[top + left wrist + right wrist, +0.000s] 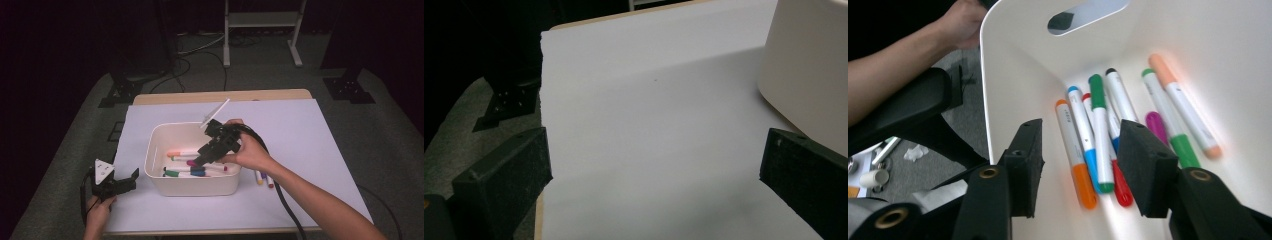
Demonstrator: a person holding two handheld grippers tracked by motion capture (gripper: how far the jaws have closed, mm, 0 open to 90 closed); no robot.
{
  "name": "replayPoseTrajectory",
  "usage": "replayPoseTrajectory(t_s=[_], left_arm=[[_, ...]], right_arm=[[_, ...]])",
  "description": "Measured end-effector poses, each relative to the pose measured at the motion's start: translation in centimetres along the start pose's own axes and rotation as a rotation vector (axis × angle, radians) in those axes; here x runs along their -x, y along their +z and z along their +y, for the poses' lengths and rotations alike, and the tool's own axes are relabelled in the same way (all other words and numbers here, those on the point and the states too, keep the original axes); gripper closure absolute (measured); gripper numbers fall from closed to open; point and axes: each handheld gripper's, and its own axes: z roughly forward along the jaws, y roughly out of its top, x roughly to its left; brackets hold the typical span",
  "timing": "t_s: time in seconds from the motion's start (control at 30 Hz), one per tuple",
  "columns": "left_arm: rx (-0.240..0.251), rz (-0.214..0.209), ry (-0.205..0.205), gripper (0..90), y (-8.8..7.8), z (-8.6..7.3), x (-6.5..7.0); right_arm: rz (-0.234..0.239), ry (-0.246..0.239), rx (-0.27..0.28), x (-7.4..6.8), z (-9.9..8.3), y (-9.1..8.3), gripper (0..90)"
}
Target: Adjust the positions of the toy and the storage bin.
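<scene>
The right gripper (pixel 206 154) hung over the white bin (pixel 155 172), jaws apart and empty above the markers (pixel 1098 135). At its eight o'clock, the left gripper (pixel 120 184) rested with jaws spread wide on the white sheet (pixel 310 130).

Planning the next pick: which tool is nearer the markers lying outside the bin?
Right. The right tool is over the bin, just left of the loose markers. The left tool sits beyond the bin's far side.

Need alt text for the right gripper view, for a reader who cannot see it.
The right gripper hangs open and empty over a white bin, its two black jaws framing the coloured markers lying on the bin's floor. A slot handle is cut in the bin's far wall; a person's forearm shows outside it.
</scene>
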Motion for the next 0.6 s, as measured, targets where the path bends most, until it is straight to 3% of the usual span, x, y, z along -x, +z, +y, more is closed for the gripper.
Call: replayPoseTrajectory(t_s=[0.3,0.6], left_arm=[[0.000,0.002,-0.001,0.0,0.0,0.0,0.0],[-0.003,0.003,0.005,0.0,0.0,0.0,0.0]], right_arm=[[-0.047,0.042,0.095,0.3,-2.9,-4.5,47.0],[-0.122,0.119,0.168,2.0,-7.8,-8.3,46.2]])
